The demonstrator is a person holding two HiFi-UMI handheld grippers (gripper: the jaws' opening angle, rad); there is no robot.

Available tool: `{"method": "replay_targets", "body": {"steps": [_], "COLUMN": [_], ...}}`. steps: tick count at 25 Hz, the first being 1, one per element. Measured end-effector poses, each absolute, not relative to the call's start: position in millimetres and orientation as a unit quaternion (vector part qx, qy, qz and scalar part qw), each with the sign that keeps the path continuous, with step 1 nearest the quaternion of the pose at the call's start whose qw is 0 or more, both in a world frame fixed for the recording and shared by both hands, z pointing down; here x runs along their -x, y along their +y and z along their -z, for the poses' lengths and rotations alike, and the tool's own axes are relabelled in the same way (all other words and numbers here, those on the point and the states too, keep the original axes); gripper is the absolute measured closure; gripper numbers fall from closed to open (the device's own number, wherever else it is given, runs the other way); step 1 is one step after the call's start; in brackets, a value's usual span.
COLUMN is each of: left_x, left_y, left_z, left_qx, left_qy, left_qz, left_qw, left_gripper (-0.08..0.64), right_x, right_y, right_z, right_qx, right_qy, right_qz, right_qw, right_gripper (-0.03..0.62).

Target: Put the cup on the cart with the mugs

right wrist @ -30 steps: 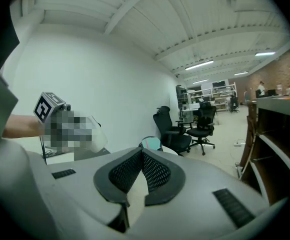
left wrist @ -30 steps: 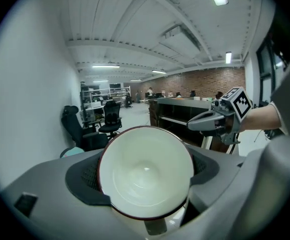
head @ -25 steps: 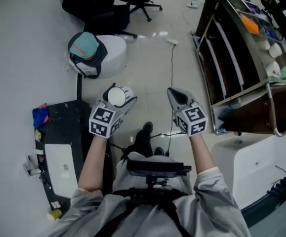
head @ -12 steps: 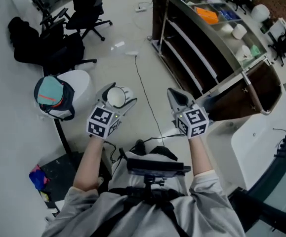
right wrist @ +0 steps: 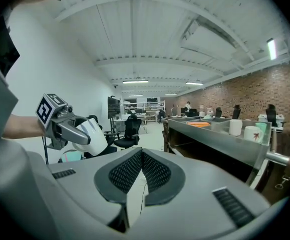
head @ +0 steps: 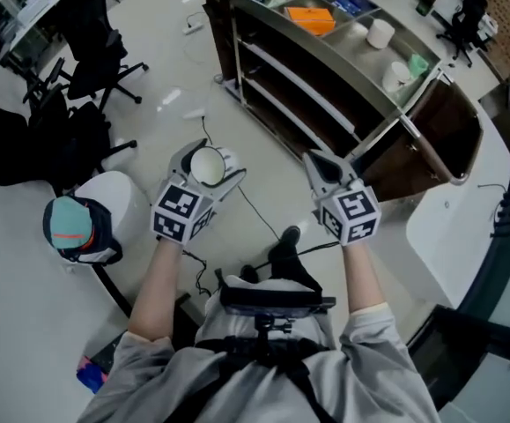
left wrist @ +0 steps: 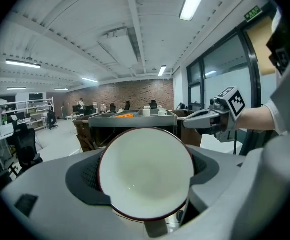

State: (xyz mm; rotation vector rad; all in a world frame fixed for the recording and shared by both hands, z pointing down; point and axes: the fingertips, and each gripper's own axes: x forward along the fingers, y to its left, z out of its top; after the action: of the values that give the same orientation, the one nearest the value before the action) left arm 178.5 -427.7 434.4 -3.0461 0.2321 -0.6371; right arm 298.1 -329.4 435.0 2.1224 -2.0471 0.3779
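Ceiling (left wrist: 84, 29) in gripper views only; cup (left wrist: 145, 174) in all.

Quantities in view: one left gripper (head: 209, 162), one right gripper (head: 318, 159), one cup (head: 207, 166), one cart (head: 325, 60) at upper centre carrying two white mugs (head: 380, 33) (head: 395, 75) and one orange item (head: 312, 18), one office chair (head: 92, 33) at upper left.

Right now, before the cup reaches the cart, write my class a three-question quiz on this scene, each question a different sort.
1. True or false: the right gripper holds the cup.
2. Where do the white mugs stand? A: on top of the cart. B: on the floor. C: on a chair.
3. Fill in: the left gripper is shut on the ____.
Key: 1 false; 2 A; 3 cup.
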Motion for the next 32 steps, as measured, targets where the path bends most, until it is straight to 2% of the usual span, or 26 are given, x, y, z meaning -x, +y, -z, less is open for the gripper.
{"method": "replay_targets", "body": {"steps": [13, 24, 32], "left_x": [-384, -567, -673], "left_y": [-454, -464, -466], "left_z": [-398, -349, -354], "left_qx": [0.979, 0.963, 0.924], "left_qy": [0.002, -0.128, -0.252], "left_qz": [0.199, 0.213, 0.243], "left_qw": [0.037, 0.107, 0.156], "left_gripper": [0.135, 0.135, 0.135], "right_x": [-468, -591, -669], "right_y": [-363, -388, -405], "right_z": [-395, -360, -370], "right_qx": [-0.745, -0.778, -0.823], "right_qy": [-0.653, -0.614, -0.545], "right_qz": [-0.113, -0.110, -0.143], "right_qw": [0.070, 0.073, 0.077], "right_gripper": [0.584, 0.584, 0.584]}}
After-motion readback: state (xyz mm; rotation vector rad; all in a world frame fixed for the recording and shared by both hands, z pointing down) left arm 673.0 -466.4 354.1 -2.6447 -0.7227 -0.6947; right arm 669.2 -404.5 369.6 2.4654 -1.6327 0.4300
